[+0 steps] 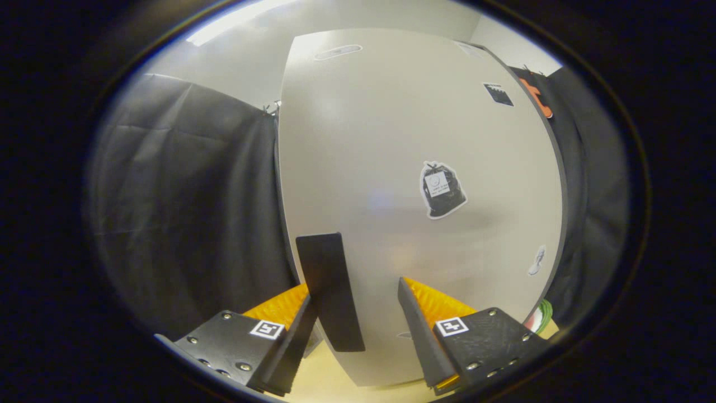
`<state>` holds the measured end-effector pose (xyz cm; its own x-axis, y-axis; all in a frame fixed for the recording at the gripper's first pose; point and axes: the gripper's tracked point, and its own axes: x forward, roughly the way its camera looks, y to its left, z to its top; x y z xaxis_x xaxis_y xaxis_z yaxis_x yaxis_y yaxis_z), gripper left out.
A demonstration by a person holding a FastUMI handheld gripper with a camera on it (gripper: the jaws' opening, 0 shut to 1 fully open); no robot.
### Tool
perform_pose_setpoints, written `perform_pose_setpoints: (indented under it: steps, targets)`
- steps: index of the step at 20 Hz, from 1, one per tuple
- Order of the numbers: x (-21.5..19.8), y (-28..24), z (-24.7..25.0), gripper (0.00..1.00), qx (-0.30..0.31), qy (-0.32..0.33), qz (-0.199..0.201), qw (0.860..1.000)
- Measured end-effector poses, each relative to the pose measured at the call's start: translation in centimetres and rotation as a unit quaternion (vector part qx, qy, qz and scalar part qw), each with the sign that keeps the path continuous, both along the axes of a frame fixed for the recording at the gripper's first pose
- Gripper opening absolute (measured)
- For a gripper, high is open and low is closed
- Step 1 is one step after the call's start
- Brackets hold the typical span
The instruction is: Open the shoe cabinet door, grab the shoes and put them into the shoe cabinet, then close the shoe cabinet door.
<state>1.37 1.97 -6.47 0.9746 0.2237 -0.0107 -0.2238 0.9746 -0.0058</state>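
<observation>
The pale cabinet door [391,168] stands shut straight ahead, a bag sticker [443,189] near its middle. Its dark upright handle [330,291] sits between the fingers, close to the left one. The gripper [358,313] is open wide, gripping nothing.

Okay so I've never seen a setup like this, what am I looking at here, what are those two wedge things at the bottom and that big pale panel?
This picture comes from a wide-angle camera mounted on a handheld gripper, looking forward along its two fingers; those are the wedges. A person carries the tool; there is no robot arm. The pale panel is the shoe cabinet door, close ahead, with a few stickers on it. The dark upright bar on the door, by the left finger, looks like its handle. The fingers stand open, the bar between them, not squeezed. Black cloth hangs on both sides. Nothing is held.
</observation>
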Motion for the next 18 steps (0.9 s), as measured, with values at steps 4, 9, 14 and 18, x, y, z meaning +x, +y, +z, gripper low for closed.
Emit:
perform_pose_setpoints:
  steps: [4,9,14,18]
  targets:
    - [1.3,0.3,0.1,0.84,-0.002,-0.006,-0.015,1.000]
    - [2.2,0.4,0.1,0.84,-0.003,-0.010,-0.031,0.999]
    - [2.9,0.4,-0.1,0.85,-0.004,-0.011,-0.041,0.999]
    - [3.0,0.5,0.0,0.85,-0.002,-0.012,-0.046,0.999]
